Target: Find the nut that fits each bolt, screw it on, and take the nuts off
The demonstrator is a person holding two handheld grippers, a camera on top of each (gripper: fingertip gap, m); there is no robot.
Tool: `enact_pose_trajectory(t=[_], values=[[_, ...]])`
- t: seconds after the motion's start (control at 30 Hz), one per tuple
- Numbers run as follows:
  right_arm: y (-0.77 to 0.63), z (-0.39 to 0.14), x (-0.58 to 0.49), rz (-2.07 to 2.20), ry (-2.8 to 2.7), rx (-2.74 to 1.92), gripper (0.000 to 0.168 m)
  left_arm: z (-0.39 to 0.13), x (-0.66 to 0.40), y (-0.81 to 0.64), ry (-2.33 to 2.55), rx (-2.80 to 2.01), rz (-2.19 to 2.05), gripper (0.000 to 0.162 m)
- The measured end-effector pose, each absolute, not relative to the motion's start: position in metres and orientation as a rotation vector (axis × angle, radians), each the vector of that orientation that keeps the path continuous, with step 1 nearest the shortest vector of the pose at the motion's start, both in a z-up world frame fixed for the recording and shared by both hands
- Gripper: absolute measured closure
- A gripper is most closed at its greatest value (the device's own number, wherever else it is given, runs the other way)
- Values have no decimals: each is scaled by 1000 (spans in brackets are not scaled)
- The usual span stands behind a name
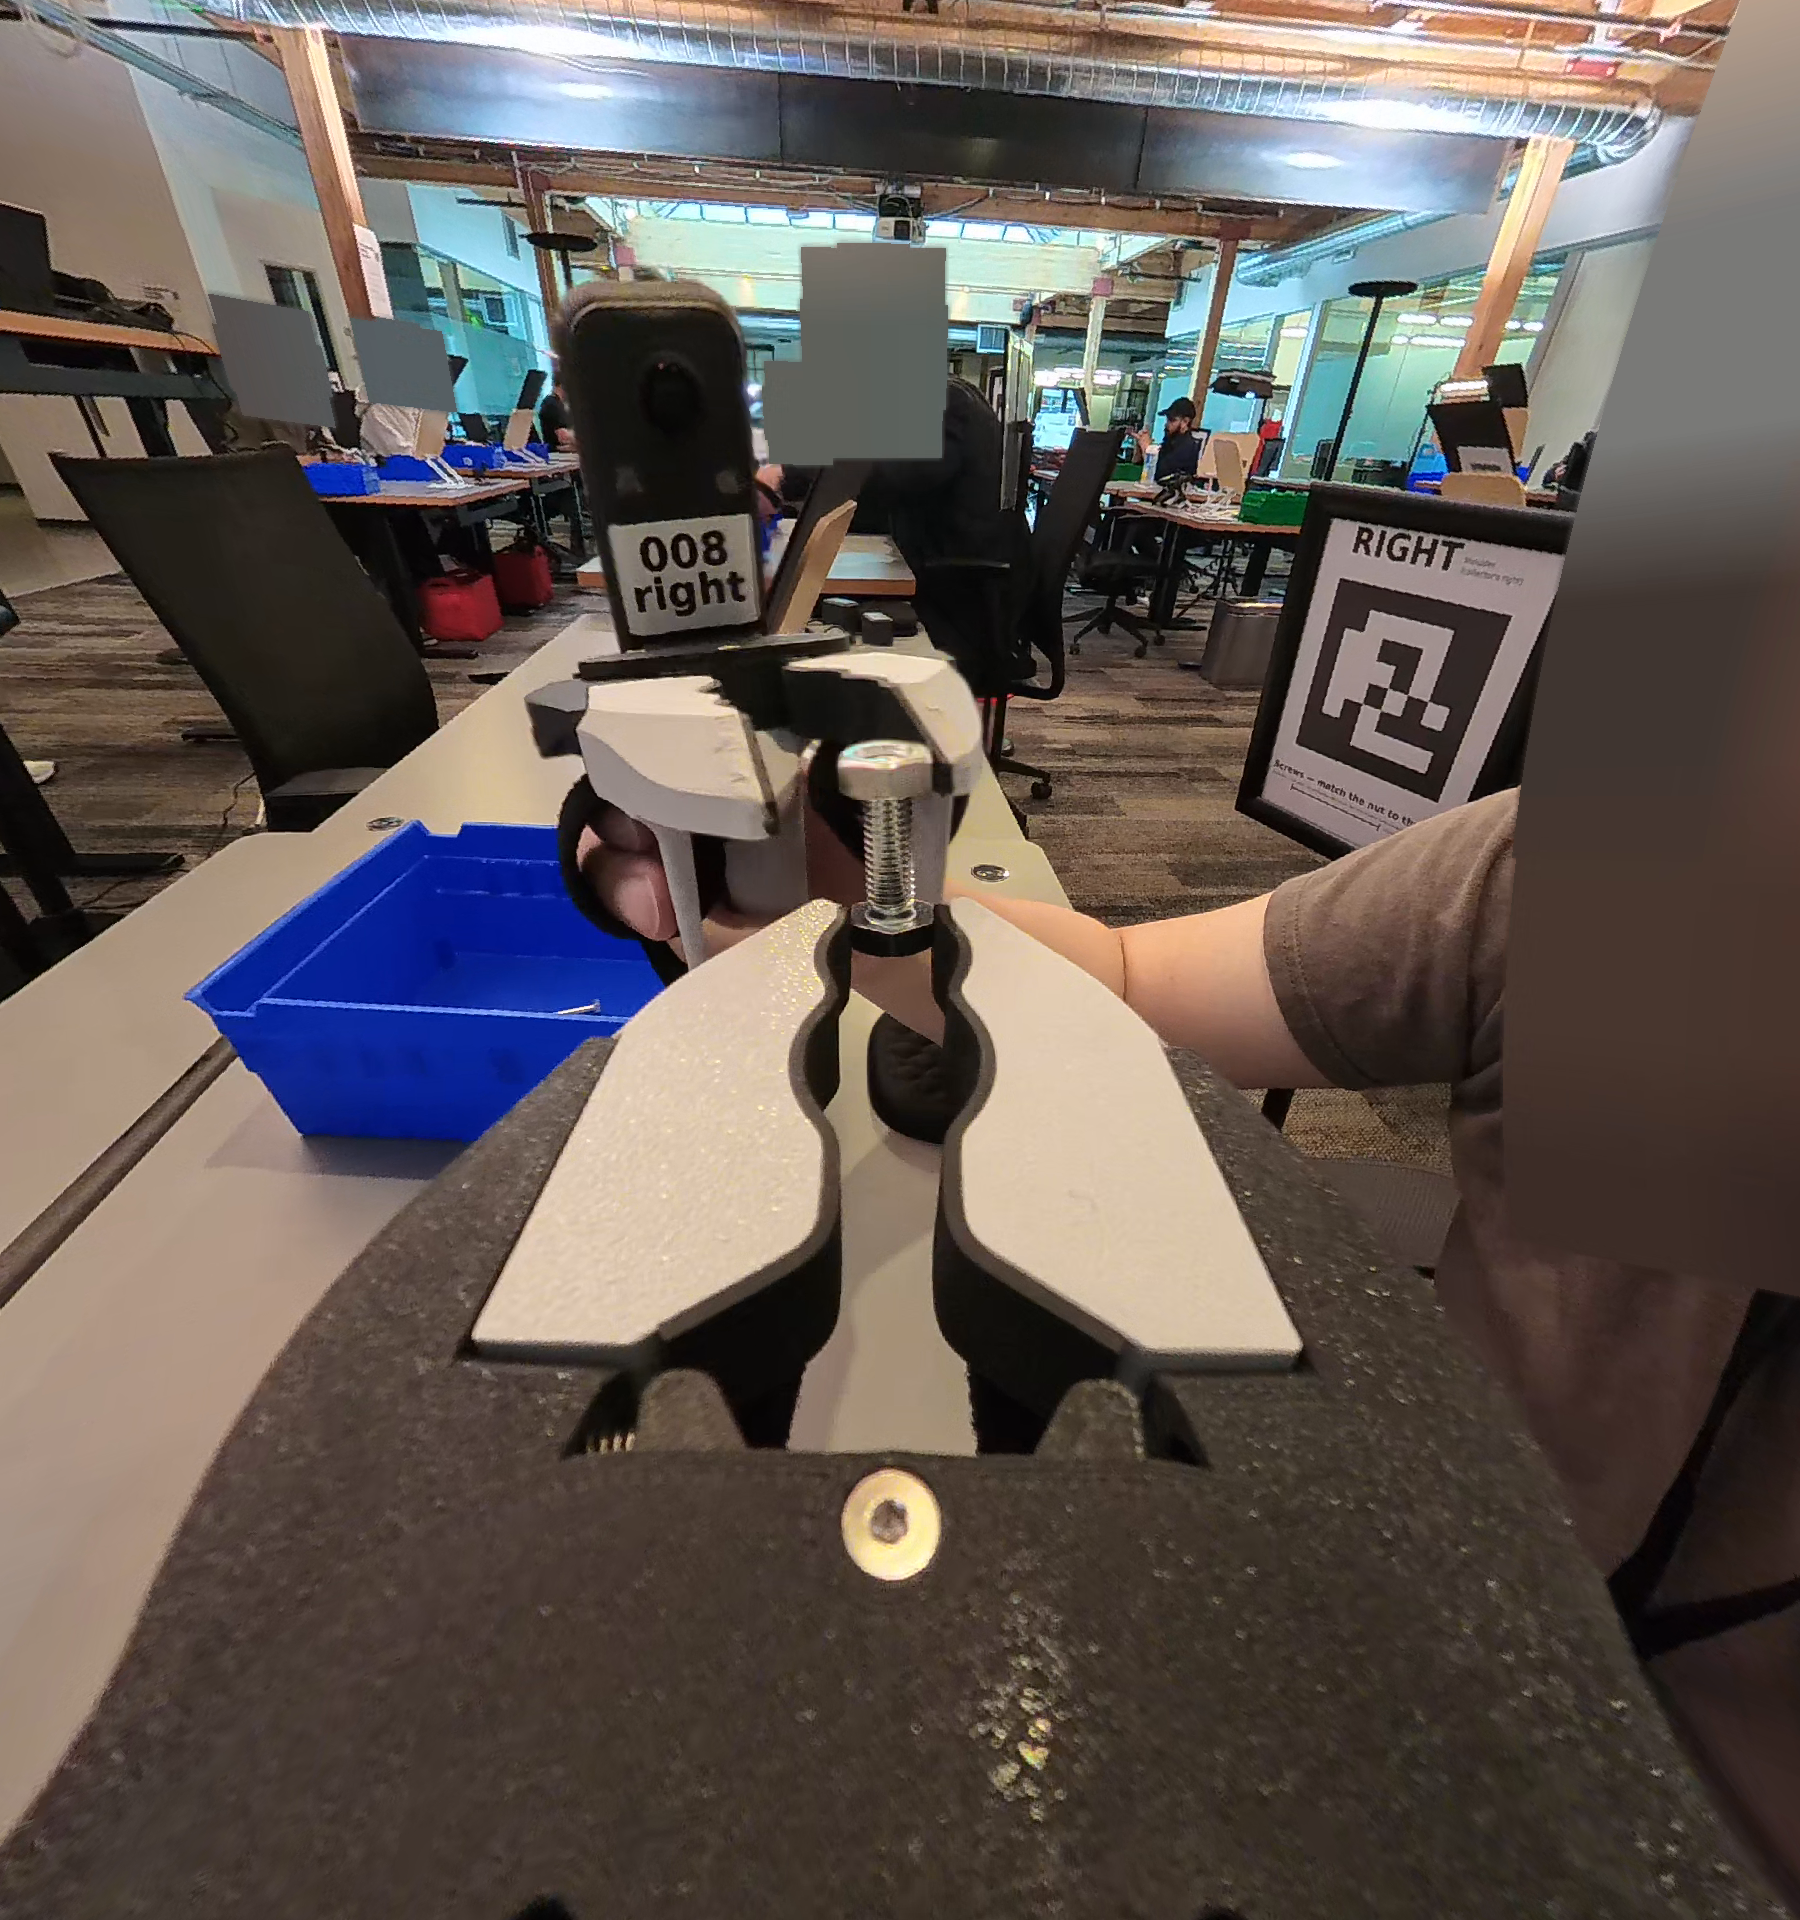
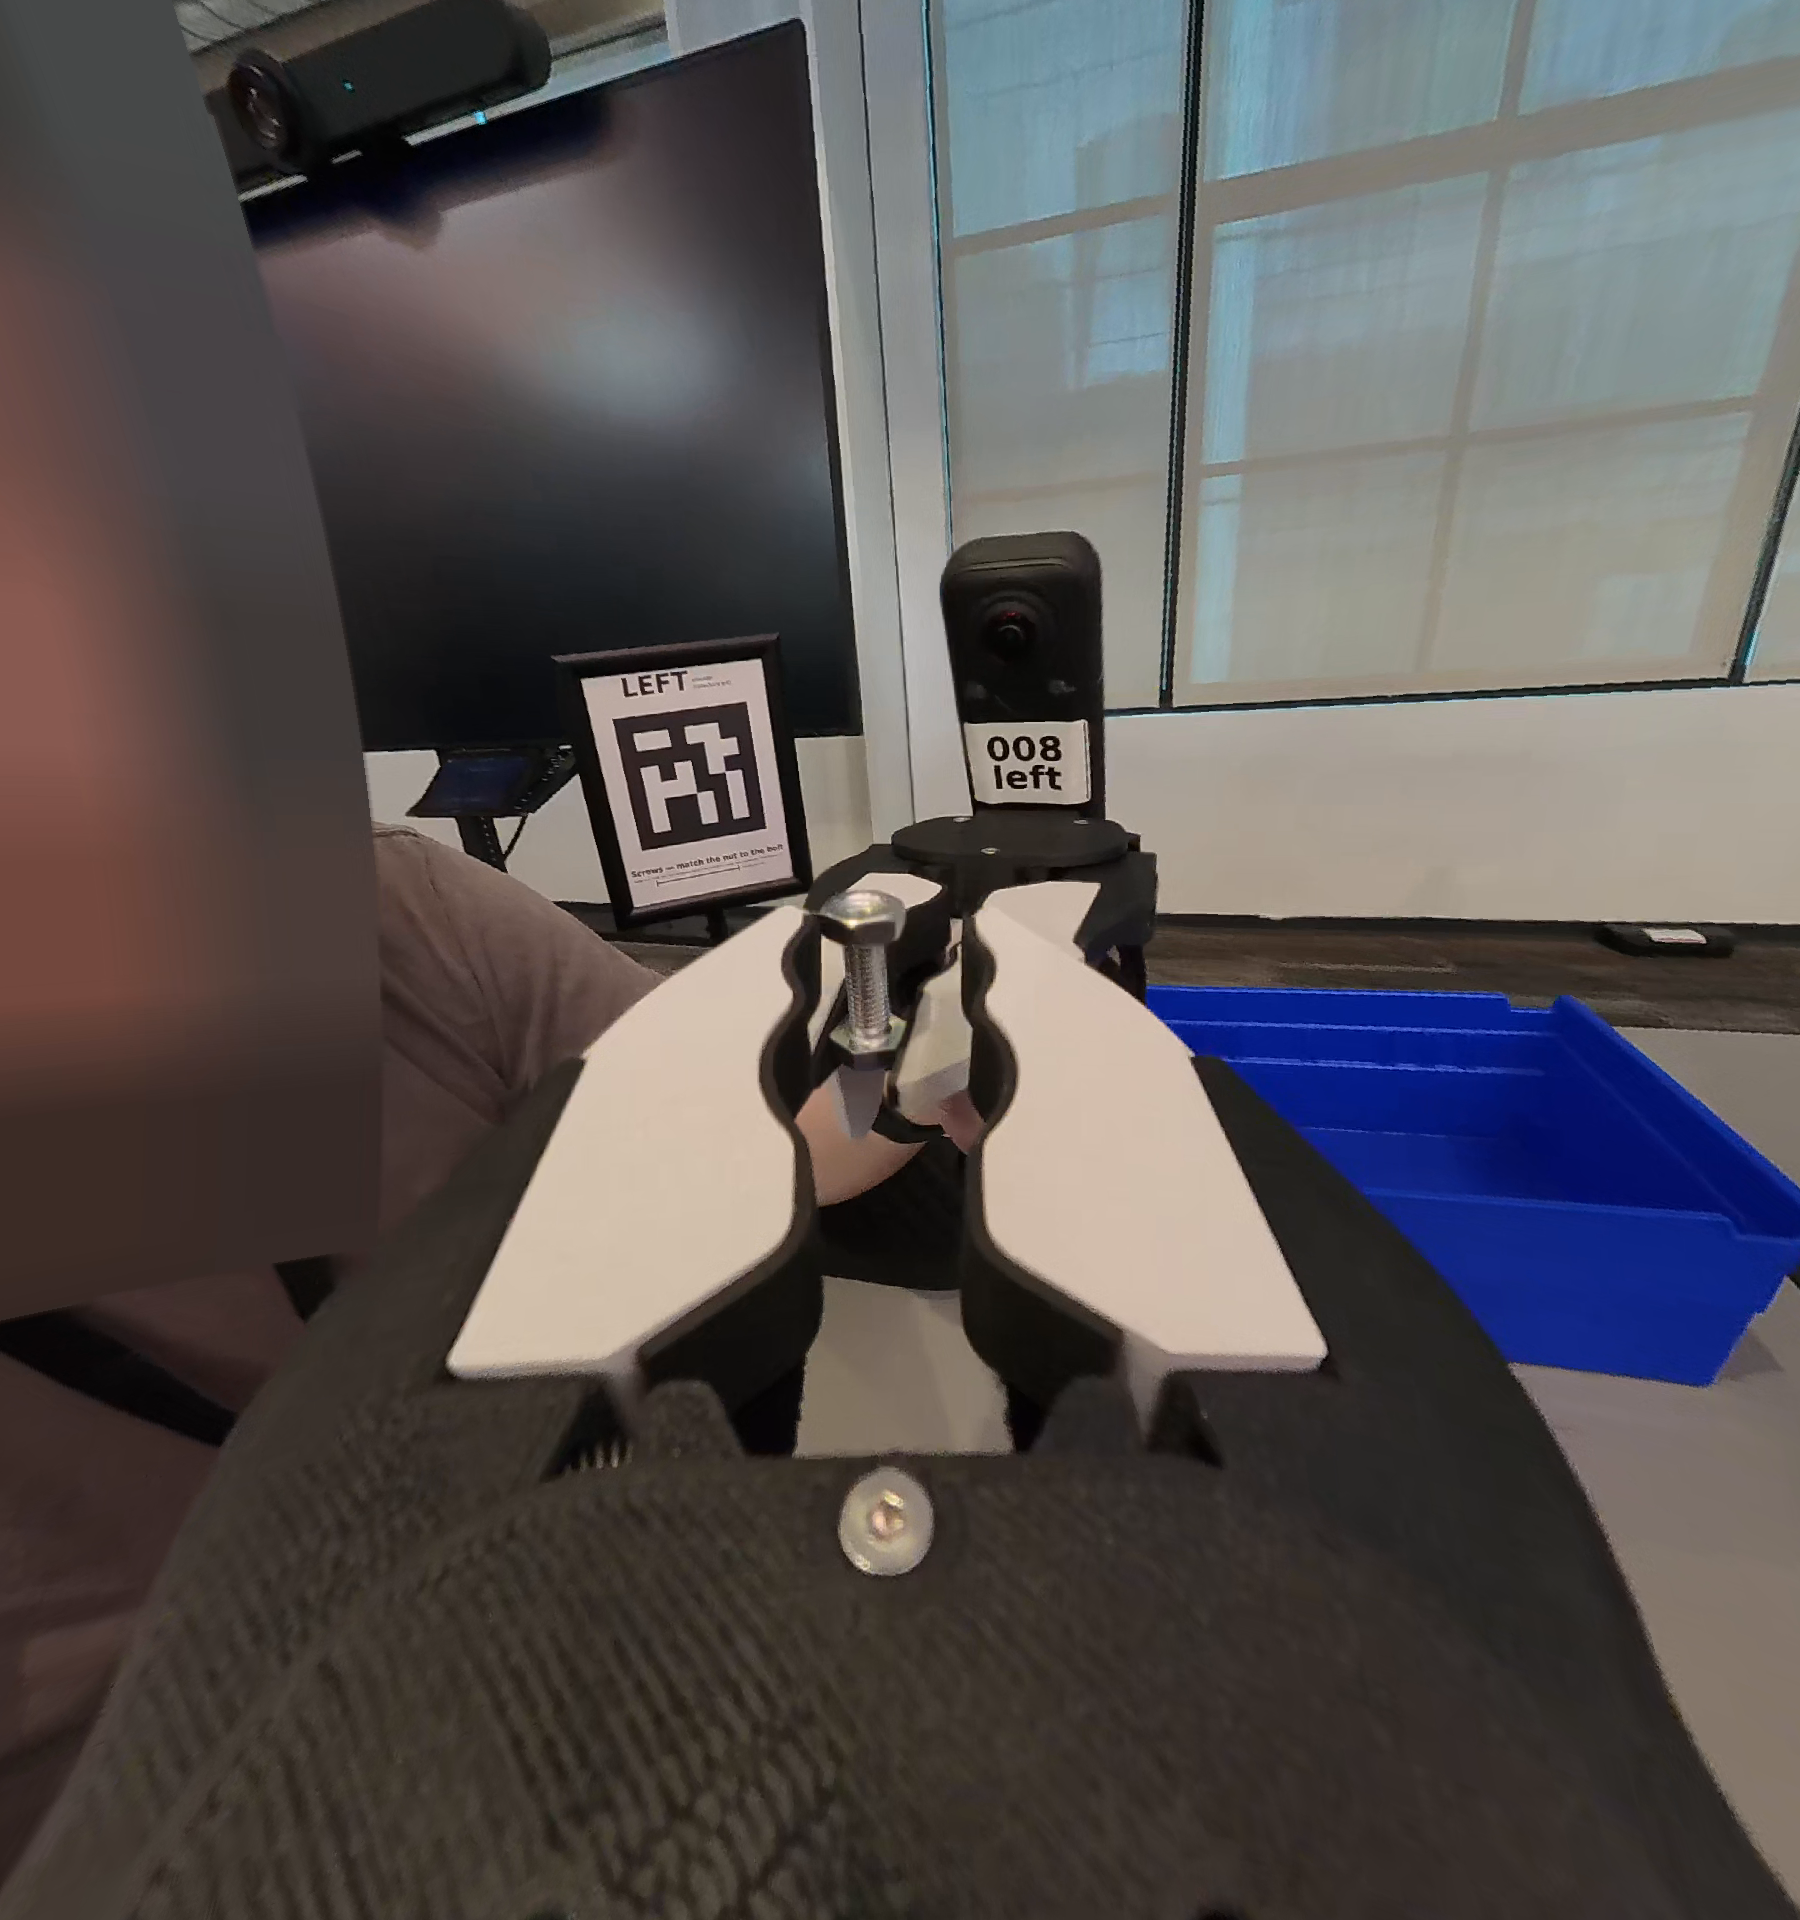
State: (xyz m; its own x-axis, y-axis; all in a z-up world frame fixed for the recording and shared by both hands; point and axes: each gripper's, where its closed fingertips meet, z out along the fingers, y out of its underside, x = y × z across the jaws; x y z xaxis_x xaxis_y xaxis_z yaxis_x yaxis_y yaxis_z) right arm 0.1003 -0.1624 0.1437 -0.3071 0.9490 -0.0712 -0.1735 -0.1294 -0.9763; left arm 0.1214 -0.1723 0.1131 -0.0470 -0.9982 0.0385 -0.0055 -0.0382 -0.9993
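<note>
A silver bolt (image 1: 887,842) hangs upright in the air, hex head up, with a silver nut (image 1: 888,916) on its lower end. My left gripper (image 1: 891,925) is shut on the nut from the near side. My right gripper (image 1: 865,748) faces it and is shut on the bolt's head. In the right wrist view my right gripper (image 2: 880,925) grips the head of the bolt (image 2: 861,971), and my left gripper (image 2: 880,1081) pinches the nut (image 2: 868,1037) from the far side.
A blue bin (image 1: 376,1070) stands on the grey table (image 1: 96,1039) to the left, with a small metal part (image 1: 576,1008) inside; it also shows in the right wrist view (image 2: 1602,1320). Framed marker signs (image 1: 1395,665) (image 2: 693,779) stand behind. A person's arm (image 1: 1239,987) is at right. Left and right tips are no more than a few centimetres apart.
</note>
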Motion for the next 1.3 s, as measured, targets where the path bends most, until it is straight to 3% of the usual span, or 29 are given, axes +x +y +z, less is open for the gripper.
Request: enact_pose_trajectory(t=[0.67, 0.93, 1.3], values=[[-150, 150, 94, 1351, -1106, -1036, 142, 118, 116, -152, 1123, -1218, -1086, 148], [-149, 150, 93, 1318, -1099, -1042, 152, 118, 116, -152, 1123, -1214, -1074, 148], [-231, 131, 122, 1847, -1600, -609, 151, 99, 137, -234, 1518, -1069, -1486, 148]])
